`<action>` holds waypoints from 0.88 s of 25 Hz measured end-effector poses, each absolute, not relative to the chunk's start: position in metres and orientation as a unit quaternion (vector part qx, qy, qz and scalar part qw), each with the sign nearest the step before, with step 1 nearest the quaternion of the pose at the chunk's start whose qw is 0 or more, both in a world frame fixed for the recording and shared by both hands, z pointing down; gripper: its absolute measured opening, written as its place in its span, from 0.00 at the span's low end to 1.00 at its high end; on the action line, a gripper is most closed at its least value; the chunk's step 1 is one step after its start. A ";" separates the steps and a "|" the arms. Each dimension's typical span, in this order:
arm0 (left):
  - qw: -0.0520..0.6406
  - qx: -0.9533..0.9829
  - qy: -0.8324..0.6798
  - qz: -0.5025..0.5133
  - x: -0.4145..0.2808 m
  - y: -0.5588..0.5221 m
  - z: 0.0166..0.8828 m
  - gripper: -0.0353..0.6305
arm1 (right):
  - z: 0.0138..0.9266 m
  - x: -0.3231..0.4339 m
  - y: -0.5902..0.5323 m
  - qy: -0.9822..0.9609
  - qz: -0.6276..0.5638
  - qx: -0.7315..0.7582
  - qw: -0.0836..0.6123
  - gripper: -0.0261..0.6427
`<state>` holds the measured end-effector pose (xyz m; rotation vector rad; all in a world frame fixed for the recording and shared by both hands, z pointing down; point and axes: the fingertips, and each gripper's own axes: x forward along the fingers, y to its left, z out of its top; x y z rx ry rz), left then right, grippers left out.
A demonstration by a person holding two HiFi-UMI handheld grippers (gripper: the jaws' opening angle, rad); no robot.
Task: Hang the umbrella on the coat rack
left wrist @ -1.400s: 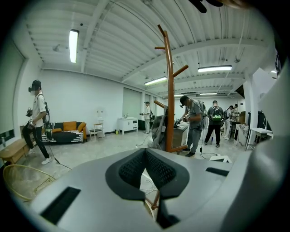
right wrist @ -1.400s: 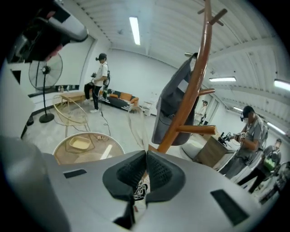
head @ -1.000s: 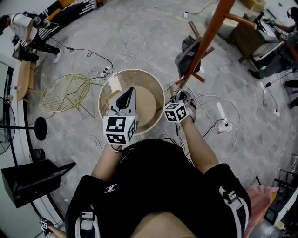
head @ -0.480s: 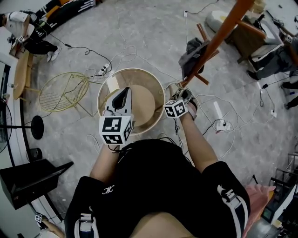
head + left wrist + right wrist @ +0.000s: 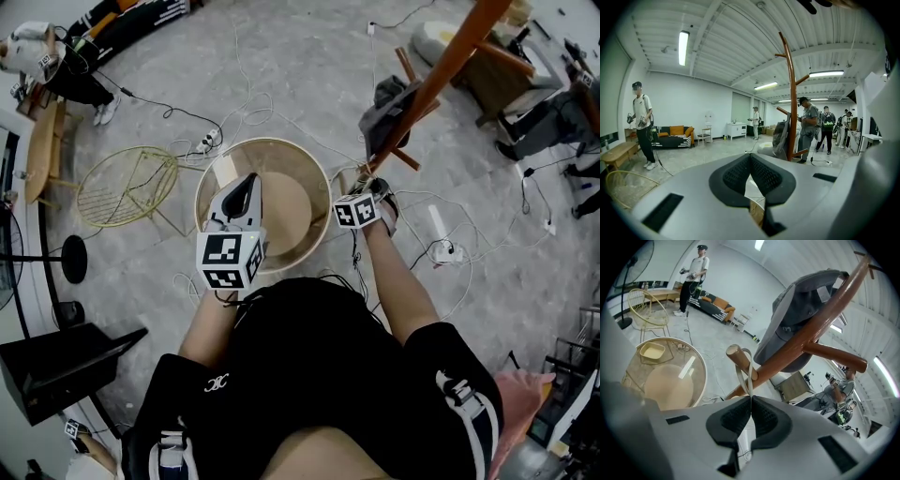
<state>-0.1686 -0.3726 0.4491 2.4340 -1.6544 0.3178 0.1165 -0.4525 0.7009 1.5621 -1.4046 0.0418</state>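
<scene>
My right gripper (image 5: 751, 399) is shut on a pale strap loop (image 5: 743, 369), which lies over a wooden peg (image 5: 737, 357) of the brown coat rack (image 5: 811, 333). The umbrella's body is hidden below the gripper. A grey cap (image 5: 801, 310) hangs higher on the rack. In the head view the right gripper (image 5: 372, 190) sits at the foot of the leaning rack pole (image 5: 441, 66). My left gripper (image 5: 248, 186) hovers over the round table (image 5: 309, 178), shut and holding nothing. In the left gripper view its jaws (image 5: 750, 157) are closed, with the rack (image 5: 791, 108) ahead to the right.
A yellow wire chair (image 5: 127, 187) stands left of the table. Cables and a power strip (image 5: 441, 251) lie on the floor around the rack. A grey garment (image 5: 384, 108) hangs on the rack. Several people (image 5: 808, 126) stand beyond it. A black case (image 5: 66, 361) is at lower left.
The right gripper has edged a little further out toward the rack, still shut on the strap. The left gripper has barely shifted.
</scene>
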 end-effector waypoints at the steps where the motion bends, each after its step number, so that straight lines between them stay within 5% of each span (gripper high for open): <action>1: 0.090 0.819 -0.556 0.107 -0.170 -0.372 0.448 0.08 | 0.701 0.117 -0.454 -0.579 0.018 0.646 0.497 0.07; 15: 0.099 0.805 -0.572 0.120 -0.170 -0.359 0.458 0.08 | 0.728 0.148 -0.473 -0.591 0.019 0.617 0.519 0.07; 22: 0.099 0.802 -0.576 0.118 -0.165 -0.357 0.456 0.08 | 0.729 0.135 -0.477 -0.626 0.040 0.620 0.472 0.06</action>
